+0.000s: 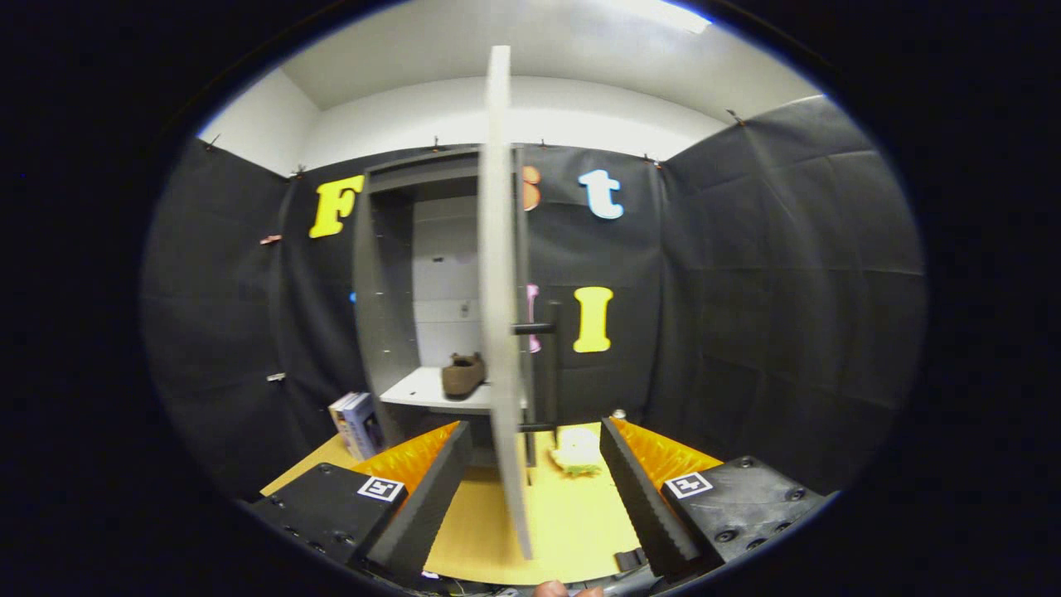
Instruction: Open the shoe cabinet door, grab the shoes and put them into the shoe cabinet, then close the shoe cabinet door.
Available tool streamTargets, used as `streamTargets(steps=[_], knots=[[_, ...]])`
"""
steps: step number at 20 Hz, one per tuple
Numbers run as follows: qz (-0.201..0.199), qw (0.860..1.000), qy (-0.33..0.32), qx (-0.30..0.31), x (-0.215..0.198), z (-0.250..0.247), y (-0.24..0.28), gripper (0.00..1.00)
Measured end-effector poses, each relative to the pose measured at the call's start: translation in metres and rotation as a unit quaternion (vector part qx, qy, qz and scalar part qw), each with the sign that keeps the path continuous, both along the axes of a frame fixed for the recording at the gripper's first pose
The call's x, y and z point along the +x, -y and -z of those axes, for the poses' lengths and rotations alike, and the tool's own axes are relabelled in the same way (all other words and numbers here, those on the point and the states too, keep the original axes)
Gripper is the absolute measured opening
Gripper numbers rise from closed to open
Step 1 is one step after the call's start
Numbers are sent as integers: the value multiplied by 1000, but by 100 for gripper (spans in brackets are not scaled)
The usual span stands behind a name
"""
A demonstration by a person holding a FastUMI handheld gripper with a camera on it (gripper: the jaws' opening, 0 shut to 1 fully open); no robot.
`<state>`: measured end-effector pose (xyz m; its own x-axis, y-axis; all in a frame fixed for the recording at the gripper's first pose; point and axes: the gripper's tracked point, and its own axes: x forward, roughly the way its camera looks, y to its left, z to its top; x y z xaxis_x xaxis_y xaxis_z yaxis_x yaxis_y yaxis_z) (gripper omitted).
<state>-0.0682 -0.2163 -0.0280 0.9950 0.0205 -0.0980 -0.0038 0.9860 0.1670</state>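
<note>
The shoe cabinet (390,282) is seen standing at centre frame against the booth wall, its door (500,290) swung fully out and presented edge-on toward the camera. A dark bar handle (549,365) is fitted on the door's right face. One brown shoe (462,374) is found resting on the pale shelf (431,391) inside, just left of the door edge. The gripper (535,460) is held wide open at lower centre, nothing gripped; the door's lower edge is seen between the two fingers (431,489) without being touched by either. A pale, yellowish object (578,452), unidentifiable, is noted on the yellow table surface (572,522) ahead of the right finger. Boxes or books (356,424) are stood at lower left beside the cabinet base.
</note>
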Motion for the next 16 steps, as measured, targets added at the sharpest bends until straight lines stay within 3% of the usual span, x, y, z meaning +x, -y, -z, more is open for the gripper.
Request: streamTargets(steps=[4, 8, 16], knots=[[35, 999, -13, 10, 34, 17, 52, 98], [17, 999, -29, 16, 83, 26, 45, 98], [10, 1000, -23, 10, 86, 19, 17, 98]])
